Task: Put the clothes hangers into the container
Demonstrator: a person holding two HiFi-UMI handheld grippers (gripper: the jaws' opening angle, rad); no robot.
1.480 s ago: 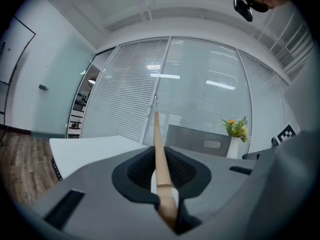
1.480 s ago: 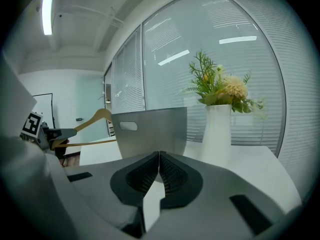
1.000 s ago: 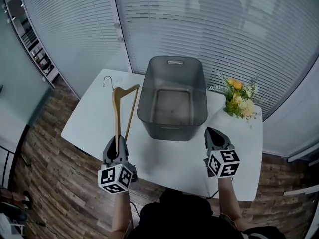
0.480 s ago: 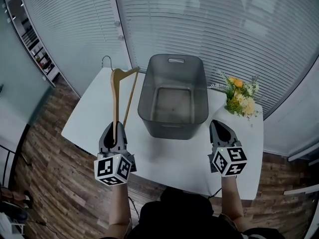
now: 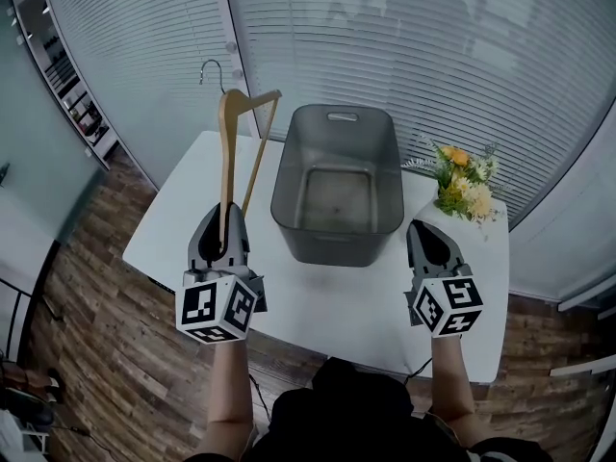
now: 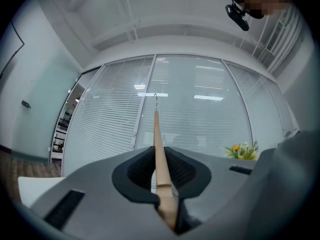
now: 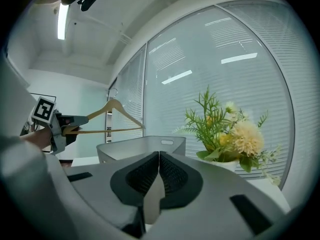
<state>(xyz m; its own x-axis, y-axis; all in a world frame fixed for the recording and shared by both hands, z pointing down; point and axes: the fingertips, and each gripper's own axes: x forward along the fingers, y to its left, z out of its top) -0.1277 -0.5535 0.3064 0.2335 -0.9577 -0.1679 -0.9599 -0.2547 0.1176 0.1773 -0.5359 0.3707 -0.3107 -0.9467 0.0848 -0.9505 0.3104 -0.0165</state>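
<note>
Transport step: our left hand-held gripper point(image 5: 219, 221) clamps the hanger point(image 5: 228, 152) at nine o'clock of the container point(image 5: 333, 249); right hand-held gripper point(image 5: 429, 234) closed, empty. Next, we judge: swing over, lower in.

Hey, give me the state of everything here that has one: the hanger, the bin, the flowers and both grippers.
Wooden clothes hanger: gripped by one end, held in the air, outside the container.
Grey plastic container: upright on the white table, empty.
Flower arrangement: upright on the table.
Left gripper: shut on the hanger.
Right gripper: shut, empty.
</note>
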